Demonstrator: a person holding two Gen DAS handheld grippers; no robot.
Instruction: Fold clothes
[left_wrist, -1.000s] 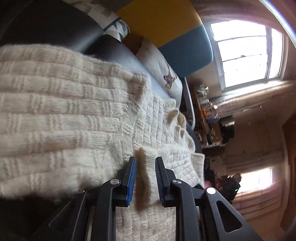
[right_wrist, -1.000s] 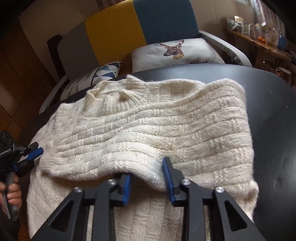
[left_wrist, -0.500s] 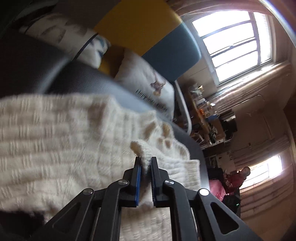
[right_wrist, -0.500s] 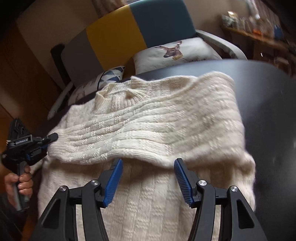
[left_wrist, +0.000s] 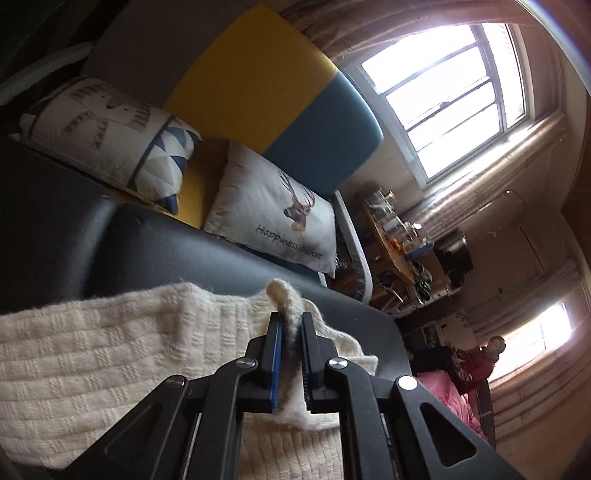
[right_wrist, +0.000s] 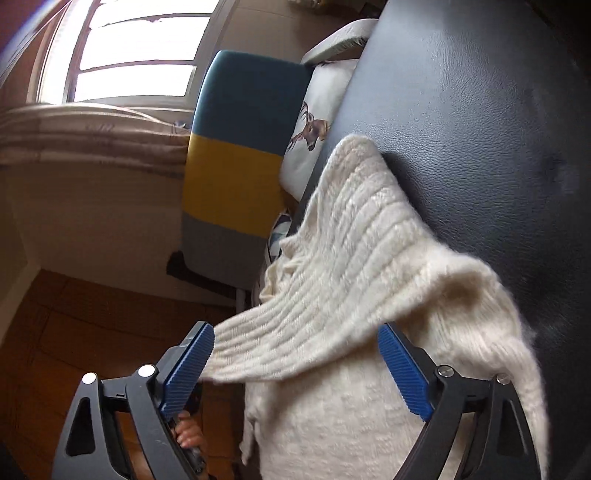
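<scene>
Left gripper (left_wrist: 290, 325), jaws pinched on a fold of the cream knit sweater (left_wrist: 110, 354), which lies on the black leather surface (left_wrist: 166, 254). Beyond: deer-print cushion (left_wrist: 273, 210). Right gripper (right_wrist: 295, 373), jaws spread wide, straddles the sweater's folded edge without gripping it.

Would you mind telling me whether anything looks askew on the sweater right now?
Yes: the cream sweater is bunched, its folded layer slanting unevenly across the black cushion; only the left gripper pinches it, while the right gripper stands open.
</scene>
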